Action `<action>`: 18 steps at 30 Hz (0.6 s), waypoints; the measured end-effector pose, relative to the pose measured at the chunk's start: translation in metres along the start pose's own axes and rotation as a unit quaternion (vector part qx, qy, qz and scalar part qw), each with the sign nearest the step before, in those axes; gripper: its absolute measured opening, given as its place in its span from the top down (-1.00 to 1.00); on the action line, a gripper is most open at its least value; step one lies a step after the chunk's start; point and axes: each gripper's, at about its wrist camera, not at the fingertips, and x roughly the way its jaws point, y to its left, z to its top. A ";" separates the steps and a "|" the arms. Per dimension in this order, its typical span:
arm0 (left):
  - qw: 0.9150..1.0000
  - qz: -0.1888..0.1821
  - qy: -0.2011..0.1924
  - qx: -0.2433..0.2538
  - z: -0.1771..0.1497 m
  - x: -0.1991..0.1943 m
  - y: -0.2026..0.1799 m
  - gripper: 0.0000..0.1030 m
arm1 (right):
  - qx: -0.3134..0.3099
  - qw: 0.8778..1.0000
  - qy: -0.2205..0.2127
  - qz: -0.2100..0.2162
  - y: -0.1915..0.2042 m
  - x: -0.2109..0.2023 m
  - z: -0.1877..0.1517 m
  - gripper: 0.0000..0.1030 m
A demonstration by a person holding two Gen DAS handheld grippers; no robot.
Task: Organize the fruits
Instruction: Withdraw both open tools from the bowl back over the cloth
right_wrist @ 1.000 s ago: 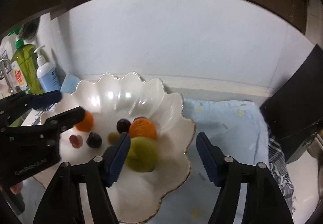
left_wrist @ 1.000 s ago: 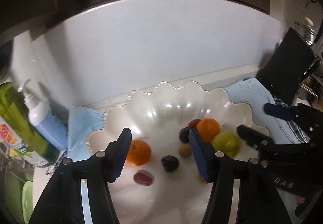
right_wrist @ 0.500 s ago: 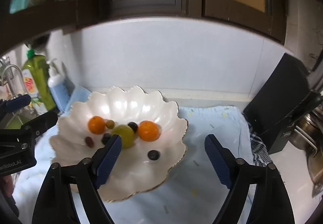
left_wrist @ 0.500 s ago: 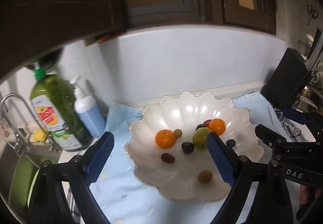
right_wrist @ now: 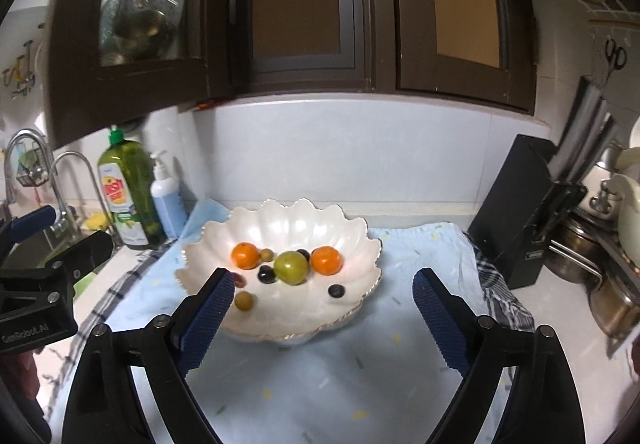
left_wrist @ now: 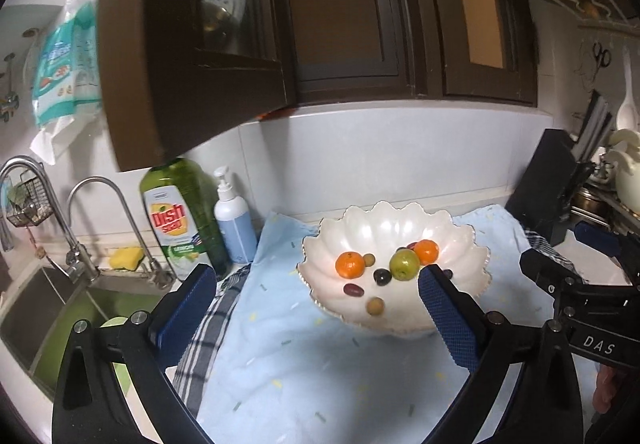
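A white scalloped bowl point(left_wrist: 384, 208) point(right_wrist: 296, 204) stands on a light blue cloth point(left_wrist: 304, 364). In it lie two oranges point(left_wrist: 350, 265) point(left_wrist: 426, 251), a green fruit point(left_wrist: 405, 264) point(right_wrist: 291, 267), dark grapes point(right_wrist: 266, 274) point(right_wrist: 336, 290), a red grape point(left_wrist: 354, 290) and a tan one point(right_wrist: 243, 300). My left gripper point(left_wrist: 316, 284) hangs in front of the bowl, its jaws opening with nothing between them. My right gripper point(right_wrist: 324, 284) hangs level with it, jaws also opening and empty. Neither touches the bowl.
A green dish soap bottle point(left_wrist: 182, 219) and a pump bottle point(left_wrist: 234, 219) stand left of the cloth, beside a sink point(left_wrist: 60, 308) with a faucet. A black knife block point(right_wrist: 516, 211) and metal pots point(right_wrist: 580, 248) crowd the right. A dark cabinet door point(left_wrist: 180, 43) hangs open overhead.
Both grippers have drawn back and upward from the bowl, and their jaws have widened. The green fruit that sat by the right gripper's finger now lies free in the bowl.
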 end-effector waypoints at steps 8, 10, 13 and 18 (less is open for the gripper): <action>1.000 -0.008 -0.010 0.009 -0.017 -0.061 0.018 -1.00 | 0.008 1.000 -0.016 -0.015 0.018 -0.065 -0.016 -0.78; 1.000 -0.009 -0.010 0.013 -0.022 -0.076 0.022 -1.00 | 0.009 1.000 -0.019 -0.018 0.023 -0.081 -0.022 -0.78; 1.000 -0.012 -0.014 0.018 -0.031 -0.097 0.025 -1.00 | 0.013 0.999 -0.024 -0.024 0.029 -0.104 -0.029 -0.78; 1.000 -0.013 -0.016 0.022 -0.041 -0.128 0.031 -1.00 | 0.017 0.999 -0.034 -0.033 0.038 -0.137 -0.040 -0.78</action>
